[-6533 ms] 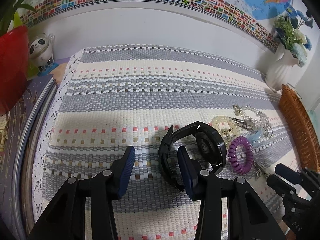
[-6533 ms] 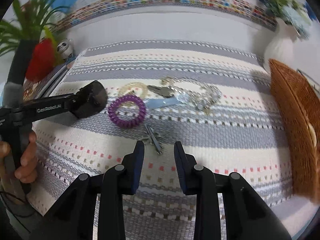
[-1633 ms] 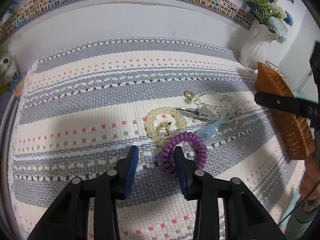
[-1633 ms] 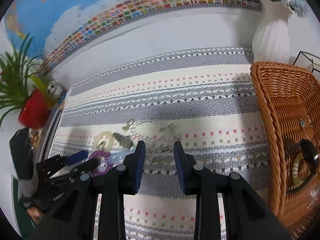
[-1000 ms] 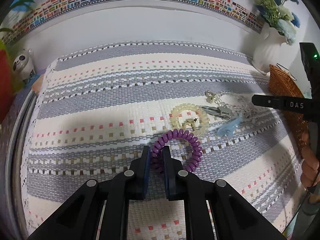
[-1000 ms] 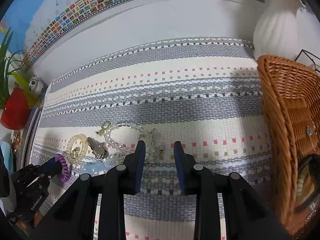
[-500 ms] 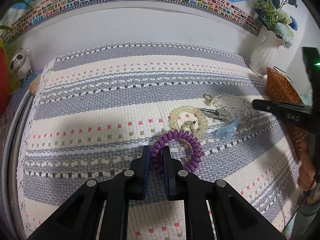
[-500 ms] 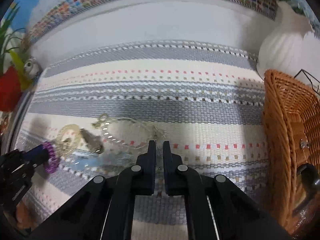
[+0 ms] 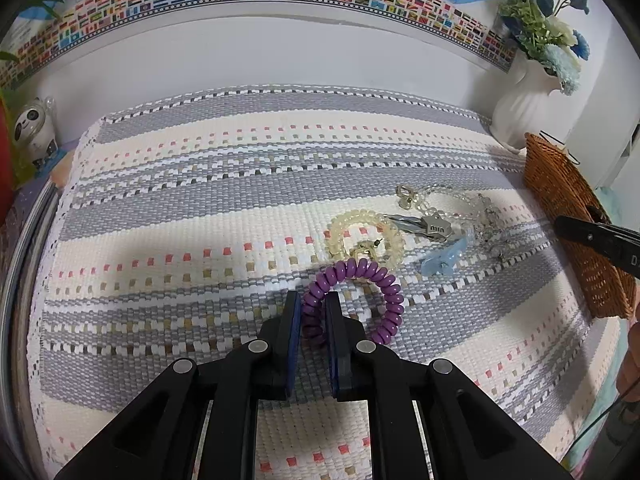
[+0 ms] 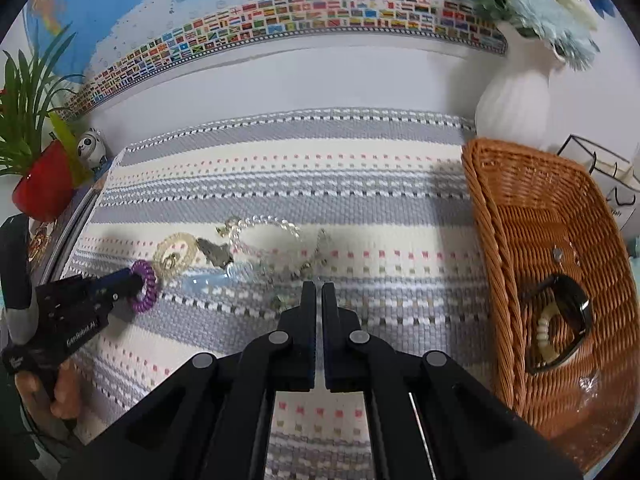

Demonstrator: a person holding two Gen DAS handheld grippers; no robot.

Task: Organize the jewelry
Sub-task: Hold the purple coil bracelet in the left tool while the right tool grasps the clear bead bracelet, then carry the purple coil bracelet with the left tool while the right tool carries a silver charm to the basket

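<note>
A: What has changed?

B: A moment ago the left gripper [image 9: 311, 312] stood spread around the purple coil [image 9: 385, 285]. Now its tongs pinch the coil's near left edge. The coil has barely shifted on the mat [image 9: 192, 200], at the near end of the jewelry cluster.

A: And the right gripper [image 10: 318, 300]?

B: It was spread a second ago and is now pressed together, just near of the clear chain [image 10: 264, 224]. I cannot tell whether a strand is caught between the tongs.

A: What does that mean for the job?

B: The watch [image 10: 570, 316], earlier on the mat, lies in the basket [image 10: 516, 176] at the right. I judge the coil goes there next. It is held, but I cannot tell if it is lifted.

A: What does each view add?

B: The left one shows the grip clearly, along with the bead ring [image 9: 362, 216], key [image 9: 426, 226] and blue charm [image 9: 444, 260] just beyond the coil. It shows only the basket's outer wall. The right one looks into the basket and sees the watch. It also shows the coil from the side, in the left tongs.
</note>
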